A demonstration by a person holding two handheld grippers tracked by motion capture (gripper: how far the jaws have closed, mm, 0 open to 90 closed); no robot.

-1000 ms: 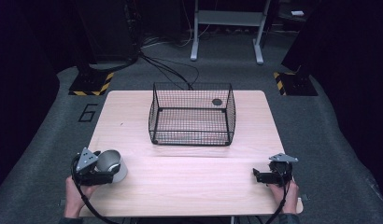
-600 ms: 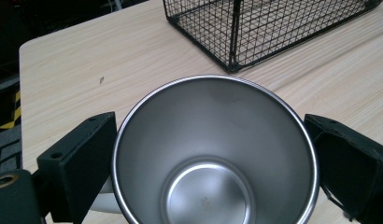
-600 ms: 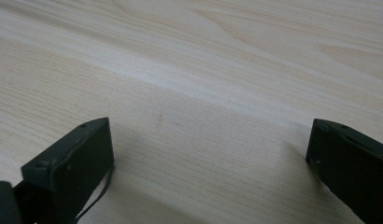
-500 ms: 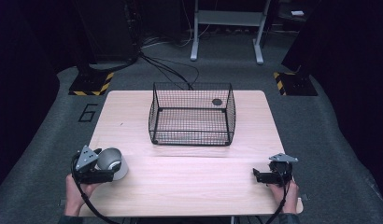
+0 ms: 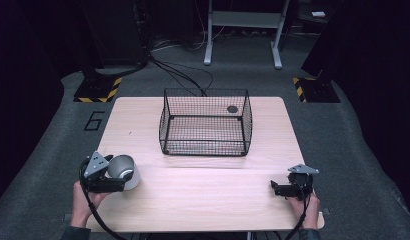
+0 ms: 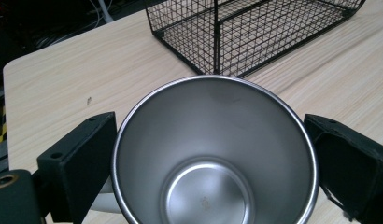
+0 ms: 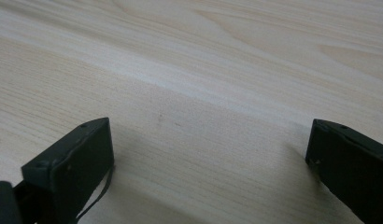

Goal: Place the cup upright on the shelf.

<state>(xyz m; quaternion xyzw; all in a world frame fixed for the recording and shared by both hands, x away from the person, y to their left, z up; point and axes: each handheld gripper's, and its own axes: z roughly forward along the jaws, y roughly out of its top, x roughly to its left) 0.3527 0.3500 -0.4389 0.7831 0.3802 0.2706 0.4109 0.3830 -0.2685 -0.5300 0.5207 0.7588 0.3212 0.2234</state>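
A steel cup [image 5: 122,169] with a pale outside is held at the table's near left, tipped so its mouth faces my left gripper [image 5: 124,176]. In the left gripper view I look straight into the empty cup [image 6: 213,154]. The two black jaws press its rim from either side, so the gripper [image 6: 213,161] is shut on it. My right gripper [image 5: 274,189] rests low at the near right of the wooden table [image 5: 203,200]. In the right gripper view it [image 7: 208,154] stands open over bare wood.
A black wire basket [image 5: 205,122] stands at the table's far middle, open at the top, with a small dark round spot [image 5: 232,109] at its far right. The basket's corner [image 6: 217,32] lies just beyond the cup. Cables and stand legs are on the floor behind.
The cup and my left gripper have shifted slightly up and away from the near edge. The right gripper has stayed still.
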